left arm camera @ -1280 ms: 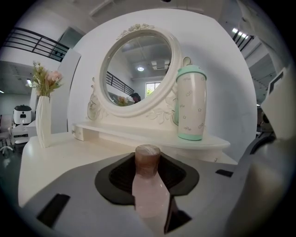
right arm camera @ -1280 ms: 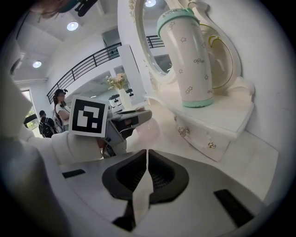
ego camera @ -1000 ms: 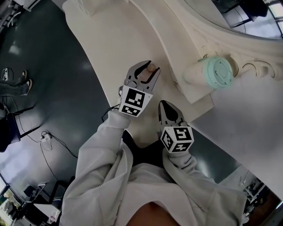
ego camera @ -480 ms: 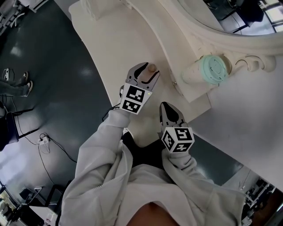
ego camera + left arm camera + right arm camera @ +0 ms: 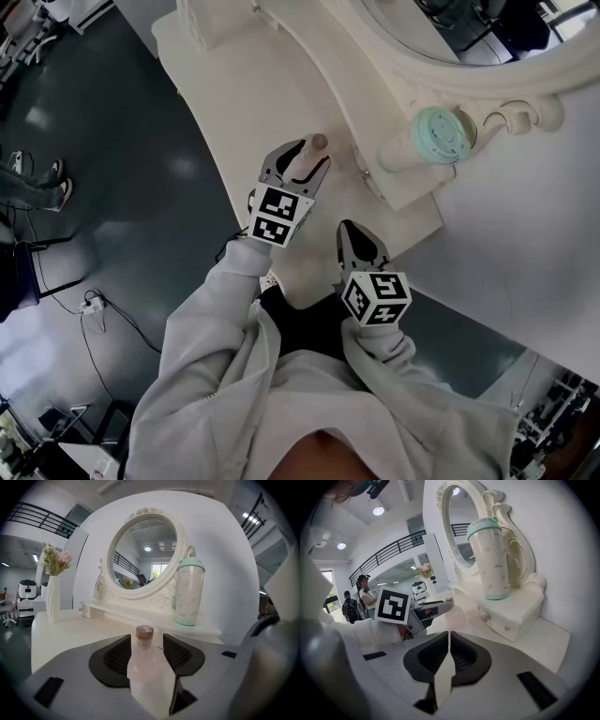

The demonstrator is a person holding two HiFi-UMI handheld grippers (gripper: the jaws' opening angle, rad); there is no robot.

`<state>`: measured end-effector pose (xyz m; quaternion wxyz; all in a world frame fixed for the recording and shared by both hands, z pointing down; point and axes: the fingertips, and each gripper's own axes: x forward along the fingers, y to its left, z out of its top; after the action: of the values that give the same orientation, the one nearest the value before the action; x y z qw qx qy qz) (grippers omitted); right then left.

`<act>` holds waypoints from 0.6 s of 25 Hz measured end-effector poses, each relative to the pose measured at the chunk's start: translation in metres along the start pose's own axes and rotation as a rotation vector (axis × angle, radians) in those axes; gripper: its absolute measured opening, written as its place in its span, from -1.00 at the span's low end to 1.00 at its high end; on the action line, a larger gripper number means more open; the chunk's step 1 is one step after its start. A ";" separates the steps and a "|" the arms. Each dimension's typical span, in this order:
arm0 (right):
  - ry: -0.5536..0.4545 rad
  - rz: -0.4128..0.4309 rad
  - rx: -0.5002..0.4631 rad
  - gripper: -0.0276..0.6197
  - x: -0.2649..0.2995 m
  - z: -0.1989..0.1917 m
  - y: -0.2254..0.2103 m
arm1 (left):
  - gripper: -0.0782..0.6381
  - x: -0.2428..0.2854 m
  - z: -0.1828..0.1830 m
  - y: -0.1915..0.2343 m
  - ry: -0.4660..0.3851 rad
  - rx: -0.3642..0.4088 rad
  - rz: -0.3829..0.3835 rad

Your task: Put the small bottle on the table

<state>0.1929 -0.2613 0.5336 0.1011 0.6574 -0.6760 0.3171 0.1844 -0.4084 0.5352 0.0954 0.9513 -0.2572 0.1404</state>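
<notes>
Left gripper view: bottle down, jaws parting

The bottle [image 5: 144,658] stands upright on the white table [image 5: 65,630] between the left gripper's [image 5: 313,155] opening jaws, pads seemingly clear of it. Only pulling away looks left. The right gripper [image 5: 448,651] is pressed together, empty. Behind: mirror [image 5: 143,555], mint cup [image 5: 189,592], vase [image 5: 53,599]; dark floor [image 5: 112,187] below.

Translucent pinkish small bottle [image 5: 143,662] (cork-like stopper [image 5: 144,632]), smooth matt cream table [image 5: 261,103], glossy dark floor [image 5: 122,173]
</notes>
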 end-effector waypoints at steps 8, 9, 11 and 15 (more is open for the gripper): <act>-0.035 0.000 -0.004 -0.80 -0.011 0.007 0.006 | -0.19 -0.025 -0.002 -0.002 0.025 -0.020 0.008; -0.039 0.000 -0.006 -0.80 -0.012 0.008 0.008 | -0.19 -0.029 -0.003 -0.002 0.029 -0.028 0.007; -0.046 0.002 -0.009 -0.80 -0.013 0.010 0.011 | -0.19 -0.037 -0.003 -0.003 0.030 -0.046 0.007; -0.065 0.010 -0.013 -0.80 -0.015 0.015 0.018 | -0.19 -0.052 -0.001 -0.001 0.030 -0.054 0.019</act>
<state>0.1812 -0.2584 0.5084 0.0817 0.6635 -0.6842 0.2915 0.1415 -0.3833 0.5196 0.1237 0.9437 -0.2685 0.1486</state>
